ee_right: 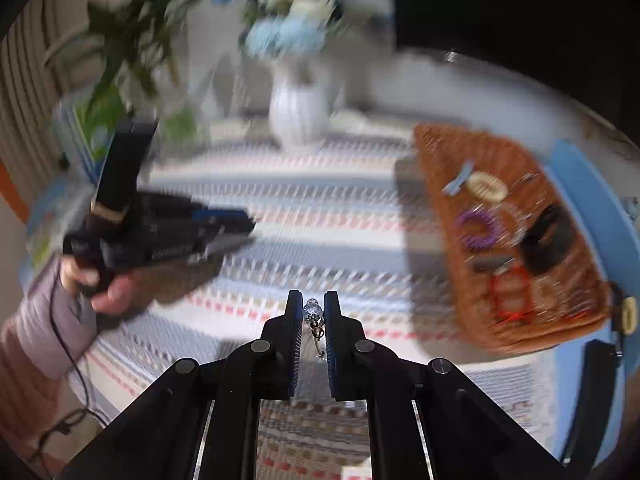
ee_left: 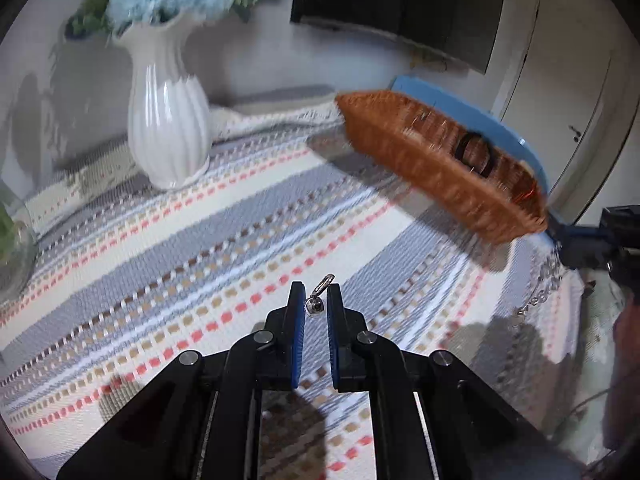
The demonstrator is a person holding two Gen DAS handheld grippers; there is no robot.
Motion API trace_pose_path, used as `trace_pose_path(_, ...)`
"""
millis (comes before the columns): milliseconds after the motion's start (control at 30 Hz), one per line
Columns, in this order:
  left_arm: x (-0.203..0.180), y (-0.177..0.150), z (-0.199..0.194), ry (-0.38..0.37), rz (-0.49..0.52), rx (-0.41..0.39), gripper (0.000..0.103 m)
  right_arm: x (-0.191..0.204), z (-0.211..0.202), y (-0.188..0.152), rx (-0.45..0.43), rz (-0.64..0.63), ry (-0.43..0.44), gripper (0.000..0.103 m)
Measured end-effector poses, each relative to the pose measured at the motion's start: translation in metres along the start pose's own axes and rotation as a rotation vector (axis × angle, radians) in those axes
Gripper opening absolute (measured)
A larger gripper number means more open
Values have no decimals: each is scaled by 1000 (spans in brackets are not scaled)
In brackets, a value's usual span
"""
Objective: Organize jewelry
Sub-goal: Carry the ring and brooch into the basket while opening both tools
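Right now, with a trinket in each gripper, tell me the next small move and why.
Probably carry both toward the wicker basket: the left gripper pinches a small silver charm, the right gripper a crystal-bead earring, and the basket already holds other pieces.

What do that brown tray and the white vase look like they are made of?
The brown tray looks like woven wicker or rattan, matt: fine ribbed strands run along its wall and floor, though blur hides detail. The white vase seems to be glazed ceramic: smooth fluted ribs carry bright glossy highlights. Painted glass can't be ruled out.
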State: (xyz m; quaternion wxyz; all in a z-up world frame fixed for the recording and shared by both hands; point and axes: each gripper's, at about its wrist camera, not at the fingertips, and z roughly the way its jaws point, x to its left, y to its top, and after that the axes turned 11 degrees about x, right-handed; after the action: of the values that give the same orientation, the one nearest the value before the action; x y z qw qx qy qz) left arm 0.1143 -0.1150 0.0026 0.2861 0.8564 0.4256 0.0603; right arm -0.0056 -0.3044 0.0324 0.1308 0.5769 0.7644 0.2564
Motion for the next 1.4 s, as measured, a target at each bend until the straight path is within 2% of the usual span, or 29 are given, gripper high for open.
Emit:
trace_pose_path(167,-35,52,-27,-14,60,-83,9,-46,-53,19,-134,114,-27,10)
trace_pose_path(300,-60,105,-20,-49,106,-115,9,-92,-68,44,-202,218,-51,10)
trace_pose_path(433,-77,152,13,-78,114,-98,9,-136,-58,74,-214,307,-48,10)
trace_pose_path(667,-78,204,84,-94,91,-35,9,-198,7,126,-127,374,-53,10)
trace_pose_path(800,-78,213,108,-93,91,-12,9,-223,43,144,-70,431,-86,10)
trace_pose_path(900,-78,216,119,-89,90,-2,9,-232,56,151,-58,450,-101,10)
trace_pose_path(933,-78,216,120,-95,90,-3,9,-233,58,151,-60,456,-103,13)
trace_pose_path(1000,-75,215,119,-131,69,-1,19,-236,58,151,-68,462,-72,16)
trace_pose_path(1033,-72,214,118,-145,53,6,37,-237,57,150,-72,463,-53,23)
trace_pose_path(1067,-69,212,113,-162,35,1,48,-236,53,148,-81,464,-50,26)
trace_pose_path(1100,-67,209,107,-165,22,-14,49,-234,49,146,-91,462,-59,31)
trace_pose_path(1167,-66,201,92,-153,12,-31,49,-227,36,140,-106,453,-72,32)
trace_pose_path(1300,-65,179,53,-178,-13,-72,49,-207,5,125,-136,448,-48,33)
trace_pose_path(1400,-66,153,16,-171,-31,-121,49,-176,-23,111,-165,415,-60,38)
